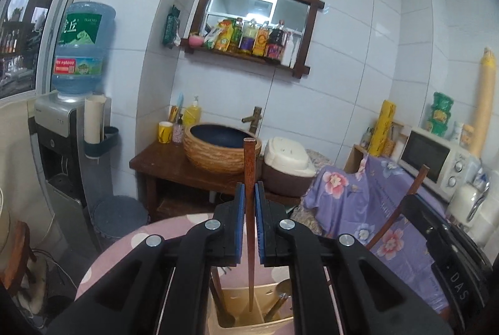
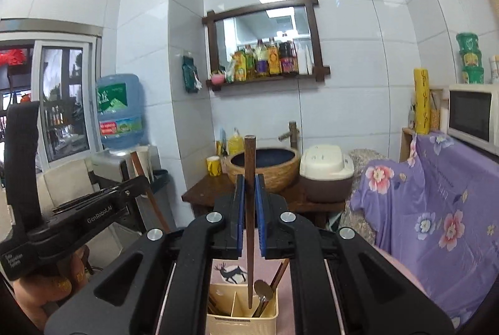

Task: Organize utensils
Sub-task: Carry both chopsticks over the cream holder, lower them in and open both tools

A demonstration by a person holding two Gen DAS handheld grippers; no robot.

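Wooden chopstick, left wrist view: a reddish-brown chopstick (image 1: 249,210) stands upright between the blue pads, its narrow tip hanging just above the beige utensil caddy (image 1: 240,316).
Left gripper: the left gripper (image 1: 249,194) is clamped tight on the chopstick partway along its shaft, likely so the stick hangs straight for a drop into one slot.
Caddy, left view: it sits directly below the jaws on a pink dotted tablecloth (image 1: 124,244); a spoon (image 1: 282,296) leans in the caddy's right compartment.
Right gripper from the left: its black body (image 1: 436,229) shows to the right of the caddy, with a second chopstick (image 1: 402,207) slanting through it.
Right wrist view: the right gripper (image 2: 249,194) is closed hard on a darker brown chopstick (image 2: 249,210), upright, tip just over the caddy (image 2: 240,319).
Caddy, right view: a divider splits it; a spoon (image 2: 263,288) and sticks already stand in the right part, which suggests sorting by kind.
Left gripper from the right: it (image 2: 93,210) hangs left of the caddy.
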